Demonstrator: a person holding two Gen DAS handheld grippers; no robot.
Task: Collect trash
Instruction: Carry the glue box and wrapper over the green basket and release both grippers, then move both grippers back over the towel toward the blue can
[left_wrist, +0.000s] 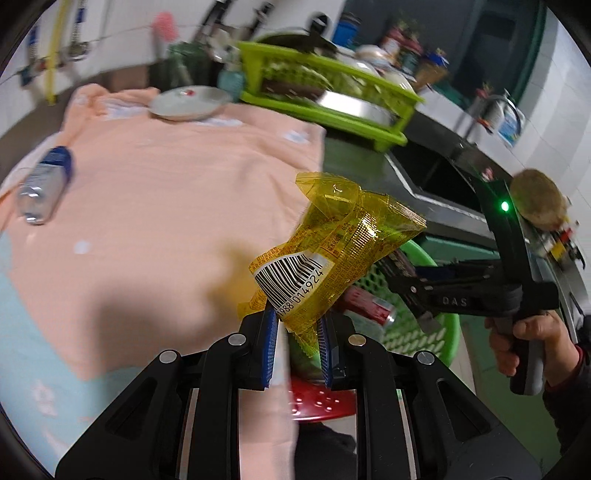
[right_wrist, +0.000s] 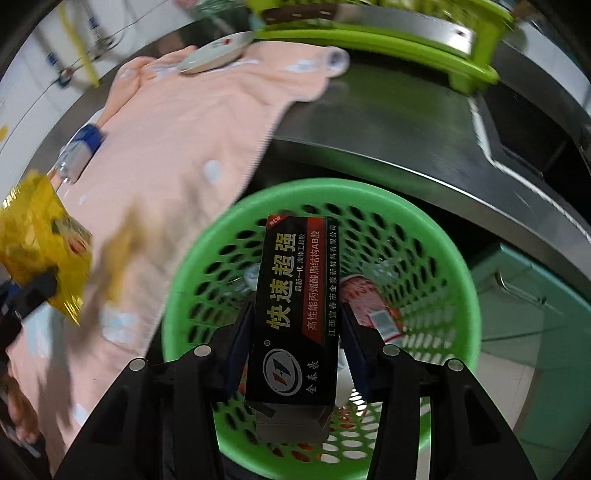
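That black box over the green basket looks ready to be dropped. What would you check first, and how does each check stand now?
1. Black box held between the right gripper fingers: ok.
2. Box over the green basket opening: ok.
3. Room left in the basket, with a red packet already at the bottom: ok.
4. Yellow wrapper held by the left gripper: ok.
5. Wrapper over the basket: not ok, it hangs over the counter's edge beside it.
6. Trash left on the pink cloth: not ok, a bottle remains.
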